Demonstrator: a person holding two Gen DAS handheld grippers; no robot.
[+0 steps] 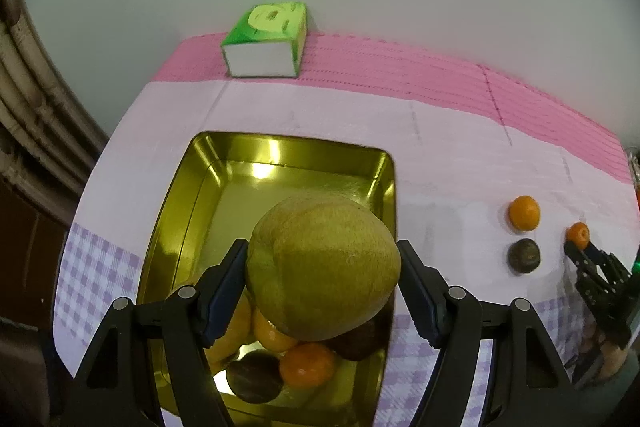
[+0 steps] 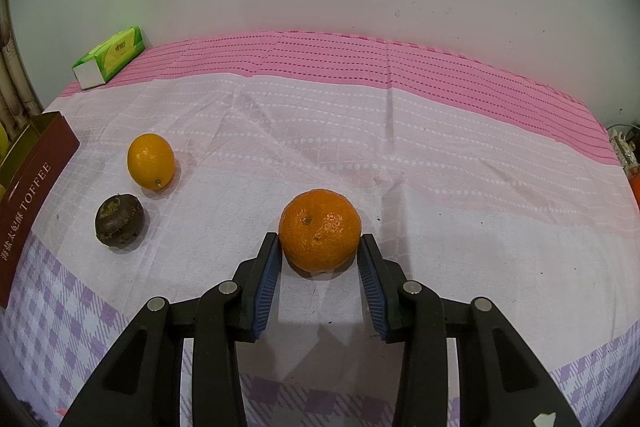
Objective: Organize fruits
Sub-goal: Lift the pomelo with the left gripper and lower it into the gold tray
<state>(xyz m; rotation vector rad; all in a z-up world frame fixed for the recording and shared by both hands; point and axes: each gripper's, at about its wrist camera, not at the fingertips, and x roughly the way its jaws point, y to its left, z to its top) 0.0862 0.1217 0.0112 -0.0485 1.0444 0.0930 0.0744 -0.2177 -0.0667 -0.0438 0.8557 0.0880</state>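
Note:
My left gripper [image 1: 322,267] is shut on a large green-yellow pear [image 1: 322,269] and holds it above the gold tin [image 1: 280,151], which holds several oranges and dark fruits. My right gripper [image 2: 320,247] is open around a tangerine [image 2: 320,229] that rests on the cloth; its fingertips sit at the fruit's two sides. A small orange citrus [image 2: 151,161] and a dark brown fruit [image 2: 119,219] lie on the cloth to the left. They also show in the left wrist view as the citrus [image 1: 524,212] and the dark fruit [image 1: 524,255], beside the tangerine [image 1: 578,234].
A green tissue box [image 1: 266,41] stands at the back by the wall and also shows in the right wrist view [image 2: 110,57]. The tin's brown TOFFEE side [image 2: 28,203] is at the left edge. The table carries a pink and lilac checked cloth [image 2: 400,147].

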